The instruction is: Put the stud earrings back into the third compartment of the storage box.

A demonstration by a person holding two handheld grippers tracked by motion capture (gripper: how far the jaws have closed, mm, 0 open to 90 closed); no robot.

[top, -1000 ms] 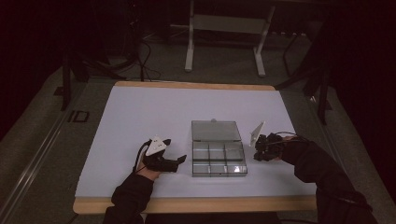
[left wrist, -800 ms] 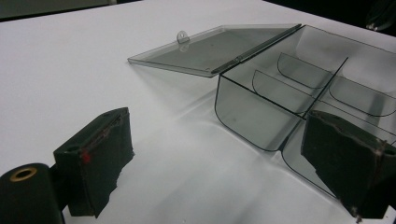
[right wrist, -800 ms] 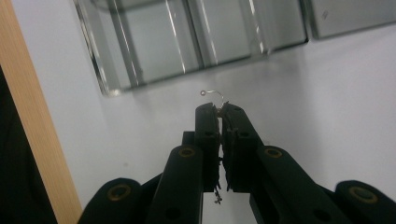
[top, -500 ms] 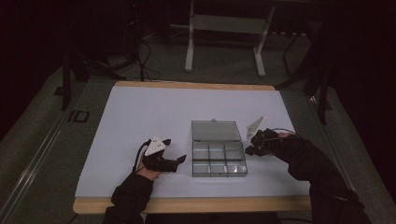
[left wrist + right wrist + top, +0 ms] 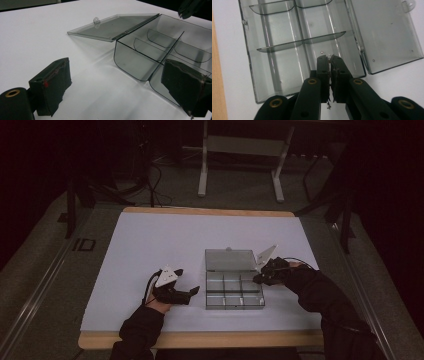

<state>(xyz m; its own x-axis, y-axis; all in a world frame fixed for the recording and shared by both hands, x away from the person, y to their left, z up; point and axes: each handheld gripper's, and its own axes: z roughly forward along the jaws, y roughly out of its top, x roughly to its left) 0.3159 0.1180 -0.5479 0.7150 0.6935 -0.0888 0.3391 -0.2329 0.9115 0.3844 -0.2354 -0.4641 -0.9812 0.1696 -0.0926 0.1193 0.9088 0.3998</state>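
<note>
Clear plastic box (image 5: 234, 287), lid flat open at 12 o'clock, sits mid-counter (image 5: 150, 240). Likely light, stiff, slippery, crackable; grab a side wall. Left claw (image 5: 192, 292) wide at its 9 o'clock; right claw (image 5: 329, 58) pinched shut, empty, over compartments.

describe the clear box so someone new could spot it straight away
On the white table, look near the front edge, between the left gripper and right gripper. The clear box lies there: smoky see-through plastic, six compartments, lid flat open behind.
</note>
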